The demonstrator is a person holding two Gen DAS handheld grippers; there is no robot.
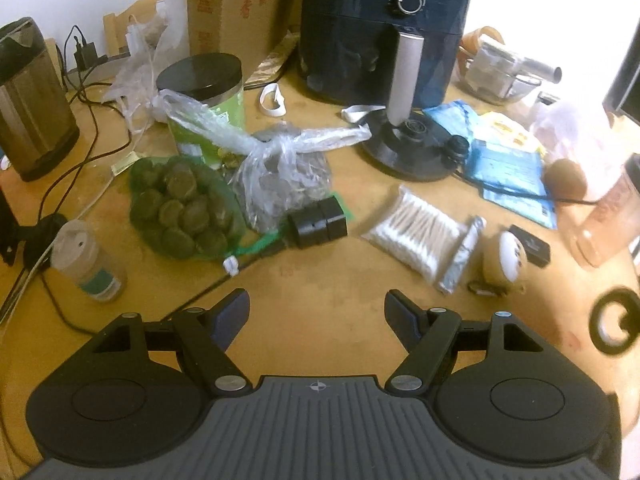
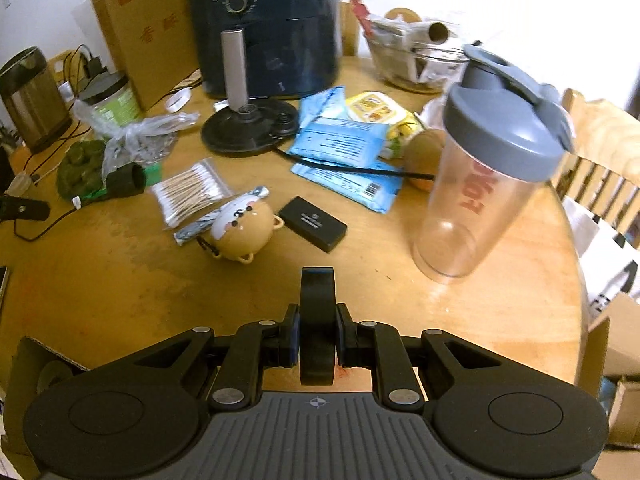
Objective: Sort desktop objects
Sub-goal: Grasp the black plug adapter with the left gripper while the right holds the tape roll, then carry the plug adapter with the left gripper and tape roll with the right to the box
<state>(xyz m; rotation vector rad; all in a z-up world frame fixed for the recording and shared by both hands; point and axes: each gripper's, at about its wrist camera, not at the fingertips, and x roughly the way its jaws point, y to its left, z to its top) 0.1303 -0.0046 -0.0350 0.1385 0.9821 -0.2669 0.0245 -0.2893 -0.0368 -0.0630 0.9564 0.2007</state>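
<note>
My right gripper is shut on a black tape roll, held on edge above the wooden table. The same roll shows blurred at the right edge of the left wrist view as a black ring. My left gripper hangs open over bare table with nothing between its fingers. Ahead of it lie a bag of cotton swabs, a foil stick, a bear-shaped keychain and a small black box. A black adapter sits by a green mesh bag.
A clear shaker bottle with a grey lid stands at right near the table edge. Behind are a dark air fryer, a kettle base, blue packets, a knotted plastic bag, a black-lidded jar, a kettle and cables.
</note>
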